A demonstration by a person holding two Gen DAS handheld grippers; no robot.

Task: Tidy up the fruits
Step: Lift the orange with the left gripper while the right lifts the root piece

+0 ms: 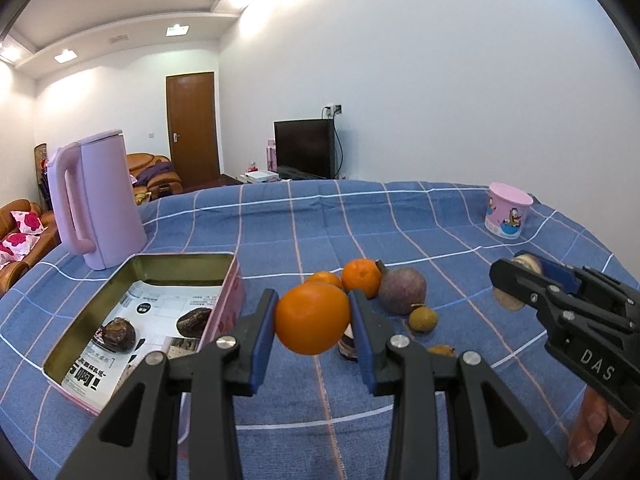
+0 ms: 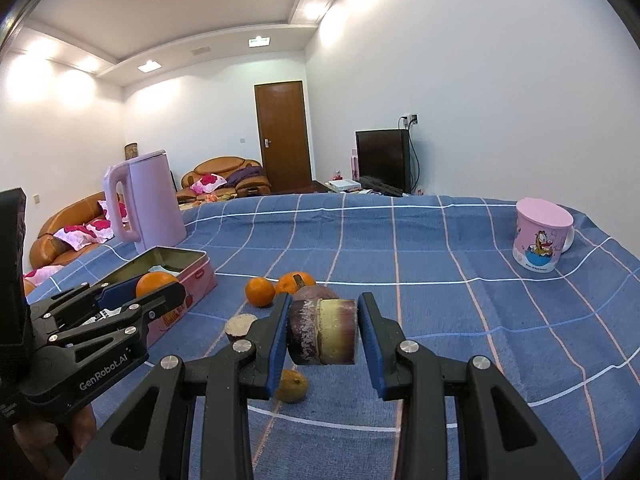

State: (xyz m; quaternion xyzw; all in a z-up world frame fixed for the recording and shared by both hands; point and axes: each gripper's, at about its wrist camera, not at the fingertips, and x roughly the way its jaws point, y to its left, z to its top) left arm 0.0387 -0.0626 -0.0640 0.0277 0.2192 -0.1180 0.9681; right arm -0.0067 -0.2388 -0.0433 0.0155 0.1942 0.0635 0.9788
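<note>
One blue checked tablecloth (image 1: pixel 400 220) – white walls, brown door (image 1: pixel 192 128), orange sofas (image 2: pixel 64 236)

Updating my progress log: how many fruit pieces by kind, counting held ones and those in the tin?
Oranges: 3
Sugarcane pieces: 2
Purple round fruit: 1
Small yellow-brown fruits: 2
Dark brown fruits in tin: 2
Total: 10

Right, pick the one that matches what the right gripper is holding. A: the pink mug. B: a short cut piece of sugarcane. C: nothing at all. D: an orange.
B: in the right wrist view the right gripper is closed on a short cut piece of sugarcane, purple and yellow-green, while the orange sits in the left gripper.
</note>
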